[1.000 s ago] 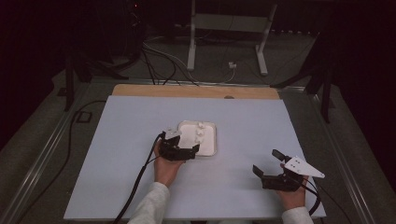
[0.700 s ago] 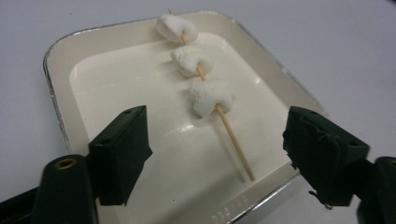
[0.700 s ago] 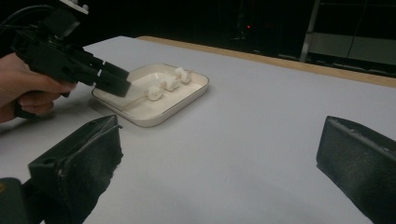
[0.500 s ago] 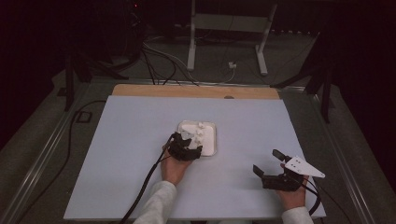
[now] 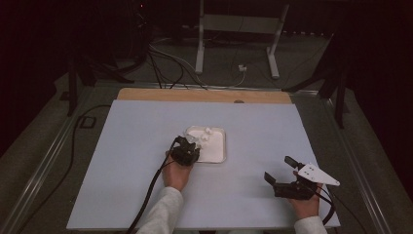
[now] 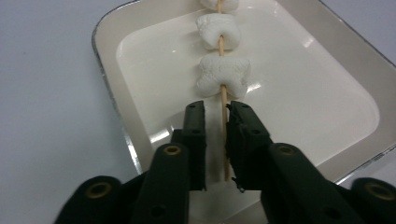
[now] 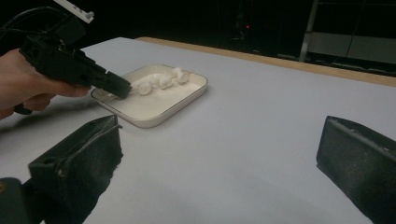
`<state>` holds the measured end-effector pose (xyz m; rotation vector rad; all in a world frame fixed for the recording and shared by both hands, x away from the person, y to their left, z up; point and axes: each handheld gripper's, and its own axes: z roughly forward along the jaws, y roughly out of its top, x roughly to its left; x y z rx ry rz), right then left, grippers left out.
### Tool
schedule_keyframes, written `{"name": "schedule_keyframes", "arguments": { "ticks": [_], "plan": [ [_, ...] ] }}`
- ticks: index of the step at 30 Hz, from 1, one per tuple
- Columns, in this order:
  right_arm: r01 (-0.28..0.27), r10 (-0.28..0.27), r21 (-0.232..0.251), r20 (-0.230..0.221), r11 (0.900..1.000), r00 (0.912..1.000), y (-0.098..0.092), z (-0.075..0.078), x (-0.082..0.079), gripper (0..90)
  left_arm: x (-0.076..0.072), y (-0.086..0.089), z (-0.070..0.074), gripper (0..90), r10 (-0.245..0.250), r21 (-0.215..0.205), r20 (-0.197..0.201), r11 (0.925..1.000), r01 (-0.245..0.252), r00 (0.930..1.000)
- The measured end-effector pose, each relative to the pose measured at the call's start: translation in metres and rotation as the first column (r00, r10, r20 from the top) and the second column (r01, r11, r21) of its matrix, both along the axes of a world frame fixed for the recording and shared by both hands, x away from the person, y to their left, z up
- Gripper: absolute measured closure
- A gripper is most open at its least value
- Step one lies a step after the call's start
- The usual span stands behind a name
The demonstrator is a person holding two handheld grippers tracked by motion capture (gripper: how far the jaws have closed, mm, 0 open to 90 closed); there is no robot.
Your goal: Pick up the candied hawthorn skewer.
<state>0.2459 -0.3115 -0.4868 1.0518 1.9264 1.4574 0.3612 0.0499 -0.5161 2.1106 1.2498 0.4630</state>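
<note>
Left tongs (image 6: 216,112) reached out over near rim of shallow white rectangular tray (image 5: 217,155), pointed forward and down, left hand (image 5: 176,174) gripping behind. Jaws had just been closing in, thin wooden skewer (image 6: 224,135) sat between them, small gap showing either side, so not clamped yet. Skewer lay in tray, white marshmallows (image 6: 223,77) threaded on it. Right tongs (image 5: 282,170) rested low on pale worktop (image 5: 122,146), well apart from tray, jaws spread wide, nothing in them.
</note>
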Motion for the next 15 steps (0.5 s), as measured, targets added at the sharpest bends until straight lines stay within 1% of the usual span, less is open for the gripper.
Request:
{"name": "schedule_keyframes", "arguments": {
  "ticks": [3,4,6,8,10,11,14,15],
  "plan": [
    [0.0,0.0,0.0,0.001,1.0,1.0,0.0,0.0,0.0,0.2,0.0,0.002,0.001,86.7,0.0,0.009,-0.005,1.0,0.0,1.0],
    [0.001,-0.001,0.0,0.001,1.0,1.0,0.0,0.0,0.0,0.2,0.001,0.003,0.001,88.9,-0.001,0.001,-0.016,1.0,0.001,0.9999],
    [0.001,-0.001,0.001,0.001,1.0,1.0,0.0,0.0,0.0,0.2,0.001,0.004,0.001,89.7,-0.001,-0.004,-0.024,1.0,0.001,0.9997],
    [0.001,-0.001,0.0,0.0,1.0,1.0,0.0,0.0,0.0,0.2,0.003,0.007,0.002,90.0,-0.006,-0.024,-0.038,0.9997,0.005,0.9993],
    [0.001,-0.001,0.0,0.0,1.0,1.0,0.0,0.0,0.0,0.2,0.005,0.012,0.002,90.0,-0.008,-0.063,-0.062,0.998,0.004,0.998],
    [0.001,-0.001,0.001,0.0,1.0,1.0,0.0,0.0,0.0,0.2,0.007,0.015,0.001,90.0,-0.009,-0.091,-0.081,0.9958,0.002,0.9967],
    [0.002,-0.002,0.004,-0.005,1.0,1.0,0.0,0.0,0.0,0.2,0.011,0.024,0.0,90.0,-0.011,-0.174,-0.131,0.9847,-0.012,0.9913],
    [0.002,-0.002,0.004,-0.005,1.0,1.0,0.0,0.0,0.0,0.2,0.012,0.027,0.0,90.0,-0.017,-0.205,-0.146,0.9786,-0.014,0.9891]
  ]
}}
